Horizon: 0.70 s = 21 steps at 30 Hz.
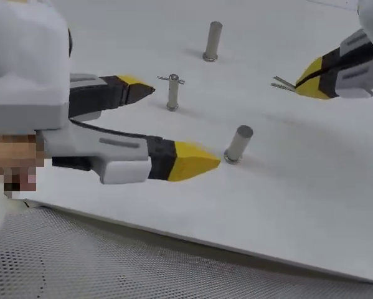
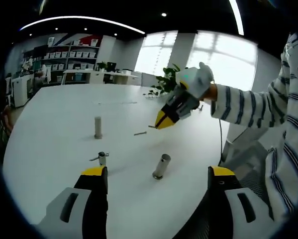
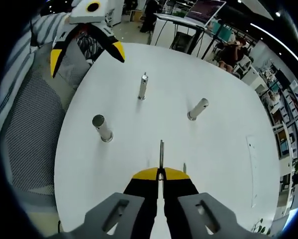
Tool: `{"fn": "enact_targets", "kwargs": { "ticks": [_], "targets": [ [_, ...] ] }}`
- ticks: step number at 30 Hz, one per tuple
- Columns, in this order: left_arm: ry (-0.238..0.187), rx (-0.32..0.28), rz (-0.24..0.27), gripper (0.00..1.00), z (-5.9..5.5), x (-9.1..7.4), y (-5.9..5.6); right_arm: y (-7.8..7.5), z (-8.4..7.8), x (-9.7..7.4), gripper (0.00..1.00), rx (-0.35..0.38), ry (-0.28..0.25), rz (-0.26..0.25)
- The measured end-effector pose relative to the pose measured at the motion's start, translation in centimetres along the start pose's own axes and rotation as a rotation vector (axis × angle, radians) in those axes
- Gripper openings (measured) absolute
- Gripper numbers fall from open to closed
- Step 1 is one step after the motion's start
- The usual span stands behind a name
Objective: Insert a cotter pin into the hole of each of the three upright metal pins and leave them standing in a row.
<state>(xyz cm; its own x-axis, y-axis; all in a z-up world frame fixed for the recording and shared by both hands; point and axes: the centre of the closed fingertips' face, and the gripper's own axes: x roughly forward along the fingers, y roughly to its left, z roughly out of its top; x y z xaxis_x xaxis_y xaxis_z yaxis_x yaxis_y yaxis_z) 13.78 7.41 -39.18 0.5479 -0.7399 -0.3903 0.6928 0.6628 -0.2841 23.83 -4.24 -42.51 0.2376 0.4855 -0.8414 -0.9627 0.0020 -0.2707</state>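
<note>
1. The left gripper (image 1: 186, 126) is hovering in the head view with its jaws spread wide and nothing between them, just beside the near metal pin (image 1: 238, 144). At the right, the right gripper (image 1: 301, 84) is pinching the held cotter pin (image 1: 284, 84) above the white surface (image 1: 286, 205). The middle metal pin (image 1: 172, 93) is carrying the fitted cotter pin (image 1: 171, 79) through its top. The far metal pin (image 1: 212, 42) is standing bare.
2. In the left gripper view, the left gripper (image 2: 157, 173) is gaping empty, with the near metal pin (image 2: 161, 166) showing between its jaws. Farther off, a loose cotter pin (image 2: 140, 133) is lying on the surface, between the far metal pin (image 2: 97, 127) and the right gripper (image 2: 161, 122).
3. In the right gripper view, the right gripper (image 3: 161, 172) is clamping tight on the held cotter pin (image 3: 161, 152), which is pointing toward the row.
4. Progress, as I judge it: one of three insertions is done. The near and far metal pins are waiting, and the held cotter pin is not yet at either hole.
5. Count: three metal pins, all upright in a row. There are three cotter pins: one fitted, one held and one loose. There are two grippers.
</note>
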Motion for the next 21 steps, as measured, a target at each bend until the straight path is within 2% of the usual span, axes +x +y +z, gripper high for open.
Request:
{"fn": "enact_targets", "kwargs": {
  "ticks": [6, 10, 13, 17, 21],
  "targets": [
    [0.032, 0.005, -0.020, 0.74, 0.0, 1.4, -0.1, 1.0, 1.9, -1.5, 0.00, 0.007, -0.077, -0.055],
    [0.006, -0.013, -0.052, 0.73, 0.9, 2.3, -0.7, 1.8, 2.5, -2.2, 0.00, -0.003, -0.106, -0.079],
    [-0.026, -0.054, -0.084, 0.69, 2.0, 3.1, -1.1, 2.4, 2.8, -2.5, 0.00, -0.014, -0.127, -0.100],
    [-0.052, -0.101, -0.116, 0.66, 3.1, 3.9, -1.3, 2.8, 3.2, -3.1, 0.00, 0.010, -0.134, -0.129],
    [-0.044, -0.125, -0.147, 0.61, 3.7, 4.8, -1.4, 3.8, 4.1, -3.9, 0.00, 0.004, -0.159, -0.145]
  ]
}}
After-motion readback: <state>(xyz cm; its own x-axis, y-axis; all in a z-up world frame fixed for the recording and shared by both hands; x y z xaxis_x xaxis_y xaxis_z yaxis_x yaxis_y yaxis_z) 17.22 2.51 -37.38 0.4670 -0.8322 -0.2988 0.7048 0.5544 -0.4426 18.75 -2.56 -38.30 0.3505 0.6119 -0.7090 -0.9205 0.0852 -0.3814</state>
